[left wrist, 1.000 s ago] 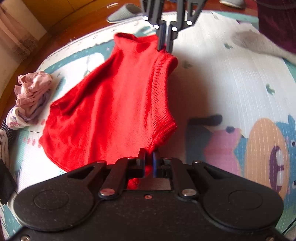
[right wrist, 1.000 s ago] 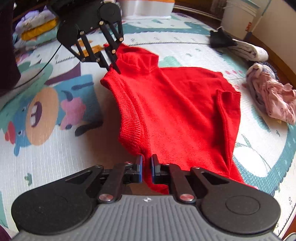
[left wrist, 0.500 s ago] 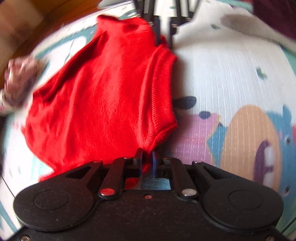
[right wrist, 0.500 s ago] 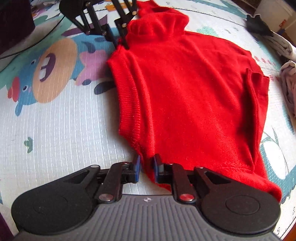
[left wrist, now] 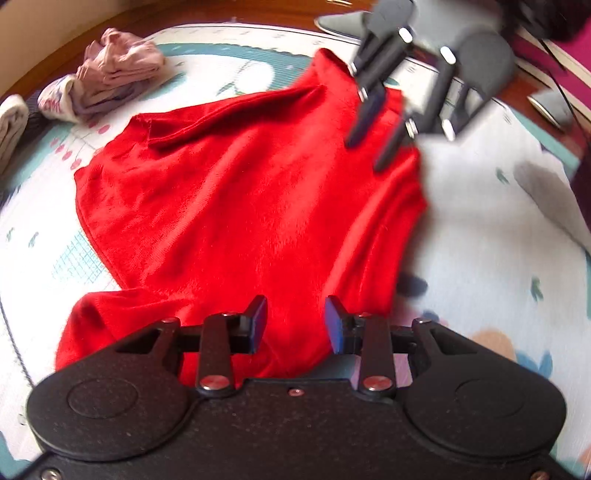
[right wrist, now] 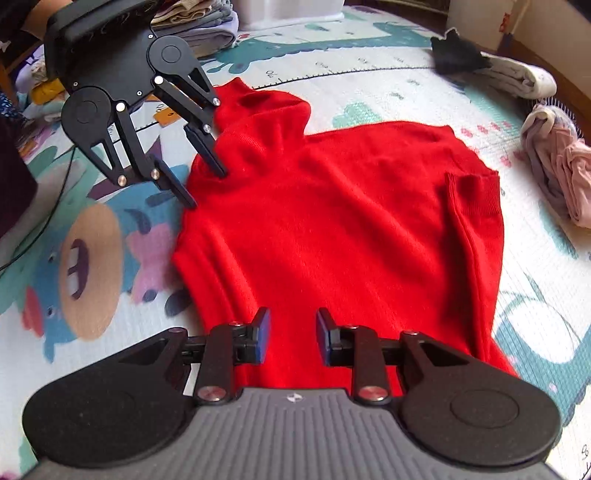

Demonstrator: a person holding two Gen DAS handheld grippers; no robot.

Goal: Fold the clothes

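A red knit sweater (right wrist: 332,221) lies flat on the cartoon play mat (right wrist: 369,74), collar away from the right wrist camera, one sleeve folded in along its right side. My right gripper (right wrist: 291,328) hovers over the sweater's lower edge. Its jaws are opening, with cloth below the gap and nothing pressed between the pads. My left gripper (right wrist: 207,186) stands by the shoulder next to the collar, jaws also opening, holding nothing. In the left wrist view the left gripper (left wrist: 295,325) is over the sweater (left wrist: 240,221), and the right gripper (left wrist: 367,151) is blurred at the far end.
A pink crumpled garment (right wrist: 561,166) lies right of the sweater. Black and white clothes (right wrist: 491,66) sit at the mat's far right. Folded clothes (right wrist: 199,22) and a white bin (right wrist: 288,11) stand at the back. A cable (right wrist: 37,236) runs along the left. A slipper (left wrist: 343,26) rests off the mat.
Both grippers were shut on the sweater's side edge and have let it go; their jaws now stand apart. The left gripper has rolled and both have shifted over the cloth.
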